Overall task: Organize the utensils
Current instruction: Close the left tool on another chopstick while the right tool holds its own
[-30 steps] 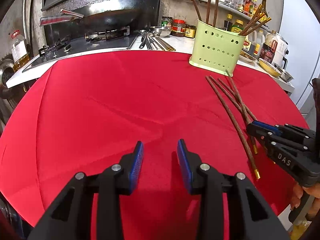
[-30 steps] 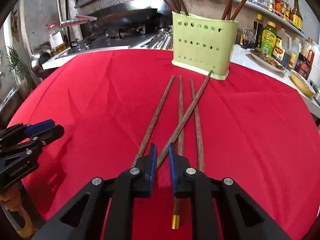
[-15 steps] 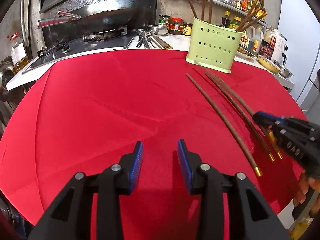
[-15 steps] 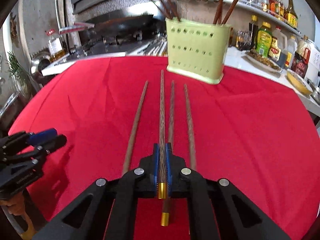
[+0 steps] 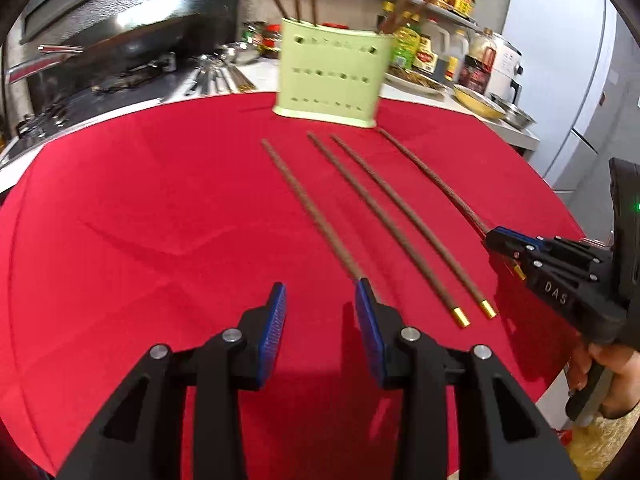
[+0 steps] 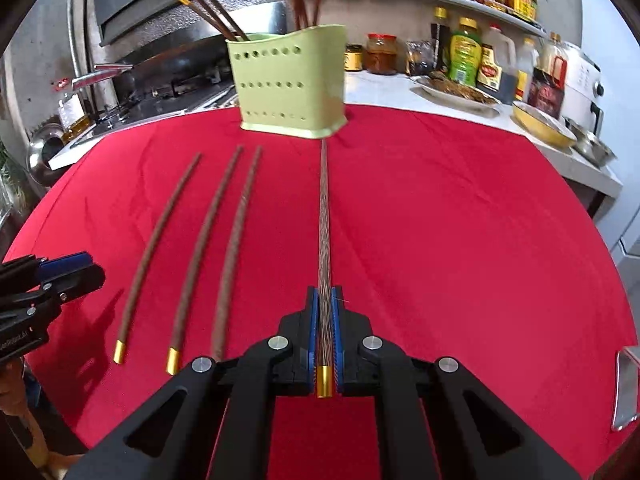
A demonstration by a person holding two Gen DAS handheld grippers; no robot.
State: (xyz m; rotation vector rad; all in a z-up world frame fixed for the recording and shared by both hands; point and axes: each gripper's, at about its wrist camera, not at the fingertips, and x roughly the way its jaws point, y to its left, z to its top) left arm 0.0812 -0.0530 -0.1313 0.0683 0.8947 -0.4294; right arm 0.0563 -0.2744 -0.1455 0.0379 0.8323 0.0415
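My right gripper [image 6: 325, 294] is shut on a long brown chopstick [image 6: 324, 216] near its gold-capped end; its tip points toward the green perforated holder [image 6: 290, 84], which holds several chopsticks. In the left wrist view the same gripper [image 5: 494, 238] holds that chopstick [image 5: 432, 178] at the right. Three more chopsticks [image 6: 208, 240] lie side by side on the red cloth [image 6: 440, 220] to the left of the held one. My left gripper [image 5: 320, 300] stands open with nothing between its fingers, its right pad just over the near end of the leftmost chopstick [image 5: 308, 208]. The holder [image 5: 332, 76] stands at the cloth's far edge.
Behind the red cloth runs a counter with a stove and wok [image 5: 132, 40], loose metal utensils [image 5: 216, 76], sauce bottles [image 6: 464, 56], a yellow bowl [image 6: 540, 124] and a white appliance [image 6: 580, 76]. A hand [image 5: 608, 376] grips the right tool.
The right gripper closed on one chopstick and carried it rightward, away from the other three. The left gripper shifted right, toward the lying chopsticks, staying open.
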